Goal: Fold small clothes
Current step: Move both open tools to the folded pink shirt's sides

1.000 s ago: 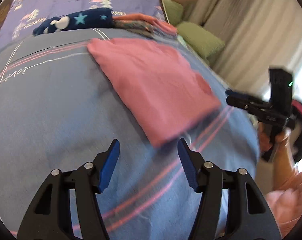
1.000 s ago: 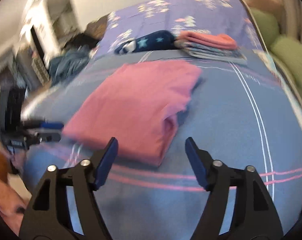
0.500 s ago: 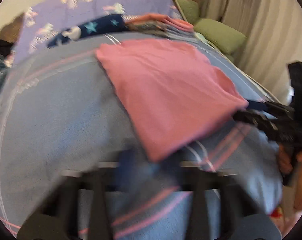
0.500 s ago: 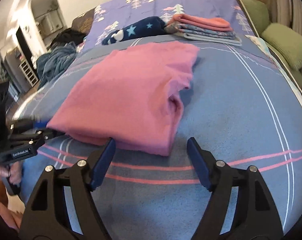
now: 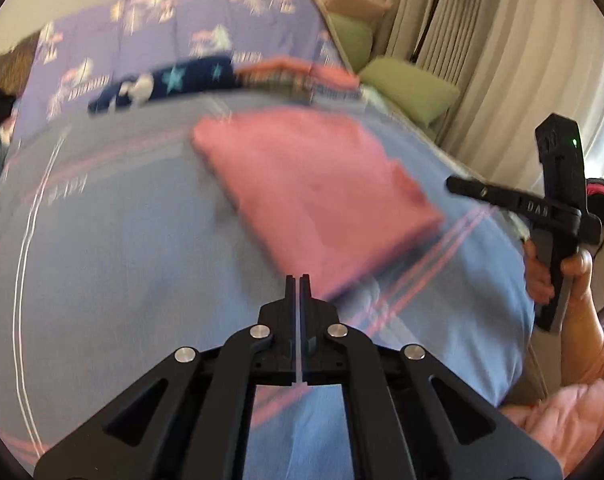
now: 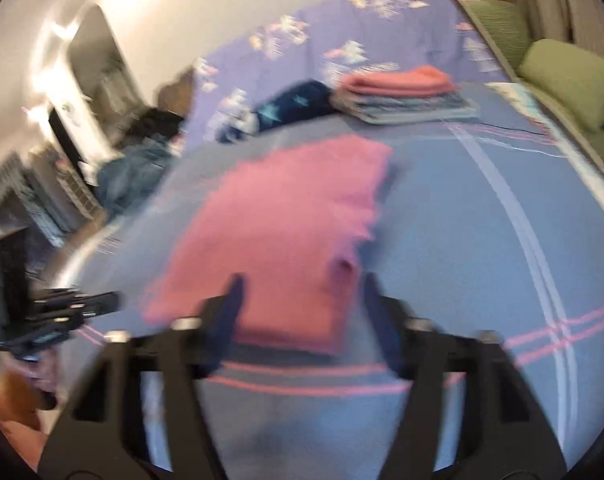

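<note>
A folded pink garment point(image 5: 314, 188) lies flat on the blue striped blanket point(image 5: 122, 240). My left gripper point(image 5: 298, 280) is shut just short of the garment's near corner, and I see nothing between its fingers. In the right wrist view, blurred by motion, my right gripper point(image 6: 302, 284) is closing, its jaws still apart. The near edge of the pink garment point(image 6: 286, 232) sits between and just beyond them, and the pads do not press it. Each gripper shows in the other's view, the right gripper point(image 5: 454, 185) at the bed's right edge and the left gripper point(image 6: 114, 300) at its left.
A stack of folded clothes point(image 6: 406, 96) and a navy star-print garment point(image 6: 290, 108) lie farther up the bed. Green pillows point(image 6: 570, 76) line the right side by the curtains. A heap of blue clothes point(image 6: 134, 172) lies off the left. A person's hand point(image 5: 558, 276) holds the right gripper's handle.
My left jaws went from wide open to shut. The right jaws have come somewhat closer together and that gripper has rolled. The pink garment lies where it did.
</note>
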Motion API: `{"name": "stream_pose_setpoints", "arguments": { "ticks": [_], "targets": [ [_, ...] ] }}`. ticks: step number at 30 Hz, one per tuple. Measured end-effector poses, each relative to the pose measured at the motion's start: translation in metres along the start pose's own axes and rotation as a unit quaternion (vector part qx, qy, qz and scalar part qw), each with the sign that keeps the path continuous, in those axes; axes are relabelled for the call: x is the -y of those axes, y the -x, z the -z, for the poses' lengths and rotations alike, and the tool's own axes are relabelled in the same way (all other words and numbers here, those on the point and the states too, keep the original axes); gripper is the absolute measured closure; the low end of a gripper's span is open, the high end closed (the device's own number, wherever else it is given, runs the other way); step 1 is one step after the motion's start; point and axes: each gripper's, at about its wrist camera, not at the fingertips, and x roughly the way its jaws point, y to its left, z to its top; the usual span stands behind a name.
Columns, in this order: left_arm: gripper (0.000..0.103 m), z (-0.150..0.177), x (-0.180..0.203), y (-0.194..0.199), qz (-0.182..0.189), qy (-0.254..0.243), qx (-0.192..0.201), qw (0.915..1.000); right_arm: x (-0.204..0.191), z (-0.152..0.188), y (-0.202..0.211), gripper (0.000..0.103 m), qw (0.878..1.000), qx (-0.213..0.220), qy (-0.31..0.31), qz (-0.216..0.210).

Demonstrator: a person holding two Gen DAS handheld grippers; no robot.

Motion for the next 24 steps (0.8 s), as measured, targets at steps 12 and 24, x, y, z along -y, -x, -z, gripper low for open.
{"name": "stream_pose_setpoints", "arguments": {
  "ticks": [12, 24],
  "targets": [
    [0.078, -0.006, -0.007, -0.042, 0.052, 0.033, -0.054, 0.9967, 0.013, 0.007, -0.032, 0.082, 0.996, -0.085, -0.03, 0.01],
    [0.034, -0.044, -0.065, -0.088, 0.073, 0.134, -0.072, 0.9857, 0.073, -0.034, -0.055, 0.03, 0.985, -0.105, -0.135, -0.035]
  ]
}}
